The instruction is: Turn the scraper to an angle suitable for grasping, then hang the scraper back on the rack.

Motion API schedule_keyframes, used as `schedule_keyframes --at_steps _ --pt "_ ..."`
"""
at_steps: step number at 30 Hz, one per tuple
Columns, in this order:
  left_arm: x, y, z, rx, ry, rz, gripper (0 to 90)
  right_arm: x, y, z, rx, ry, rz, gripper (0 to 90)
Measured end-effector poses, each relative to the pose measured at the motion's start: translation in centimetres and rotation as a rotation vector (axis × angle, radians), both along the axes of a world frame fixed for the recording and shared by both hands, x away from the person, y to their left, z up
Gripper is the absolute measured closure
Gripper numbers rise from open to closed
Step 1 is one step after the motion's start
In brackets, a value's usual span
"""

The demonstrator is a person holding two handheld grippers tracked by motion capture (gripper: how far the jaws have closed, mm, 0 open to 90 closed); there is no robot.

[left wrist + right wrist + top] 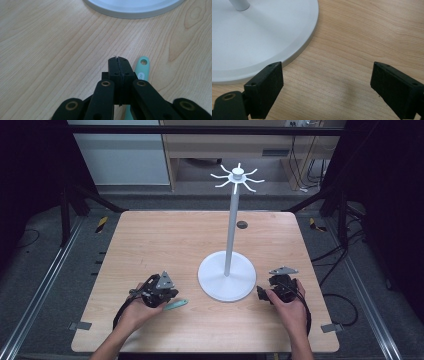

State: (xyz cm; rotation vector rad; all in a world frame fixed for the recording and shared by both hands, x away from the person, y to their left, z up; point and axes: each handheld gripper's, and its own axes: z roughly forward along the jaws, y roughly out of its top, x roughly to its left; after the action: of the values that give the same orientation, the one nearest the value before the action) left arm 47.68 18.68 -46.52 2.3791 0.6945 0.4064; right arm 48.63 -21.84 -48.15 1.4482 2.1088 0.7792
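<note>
A white stand with a round base (pixel 226 281), a thin pole and a ring of hooks (pixel 237 176) at the top rises from the middle of the wooden table. A slim teal tool (pixel 176 304) with a hole in its end lies flat left of the base. My left gripper (pixel 161 295) sits right beside it. In the left gripper view the left gripper (pixel 118 61) is shut with nothing between the jaws, and the teal tool (pixel 143 67) runs along their right side, partly hidden under them. My right gripper (pixel 324 82) is open over bare wood beside the base (pixel 262 37).
The wooden table (pixel 165 240) has a small dark round hole (pixel 242 224) at the back behind the stand. Metal rails run along both sides on the floor. Bare tabletop stretches across the back and left.
</note>
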Motion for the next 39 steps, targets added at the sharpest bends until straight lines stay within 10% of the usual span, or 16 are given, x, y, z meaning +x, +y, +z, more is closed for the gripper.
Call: schedule_keyframes --at_steps 11,19,25,32,39 --pt "-1.0 0.6 2.0 -0.032 -0.022 -0.022 83.0 0.0 0.0 0.1 0.004 -0.004 0.007 11.4" --pt "-1.0 1.2 3.4 -0.038 -0.061 0.02 26.4 -0.1 0.1 0.0 -0.004 -0.005 0.006 11.4" --pt "-0.2 0.7 3.9 -0.022 -0.067 0.007 9.5 -0.1 0.0 0.0 0.0 -0.003 0.003 11.3" --pt "0.3 0.1 4.7 0.064 -0.025 -0.022 10.5 -0.1 0.0 0.1 0.007 -0.006 0.006 11.3" --pt "0.1 -1.1 4.7 0.242 0.054 -0.124 9.8 -0.3 0.2 0.2 0.014 -0.009 0.008 11.1"
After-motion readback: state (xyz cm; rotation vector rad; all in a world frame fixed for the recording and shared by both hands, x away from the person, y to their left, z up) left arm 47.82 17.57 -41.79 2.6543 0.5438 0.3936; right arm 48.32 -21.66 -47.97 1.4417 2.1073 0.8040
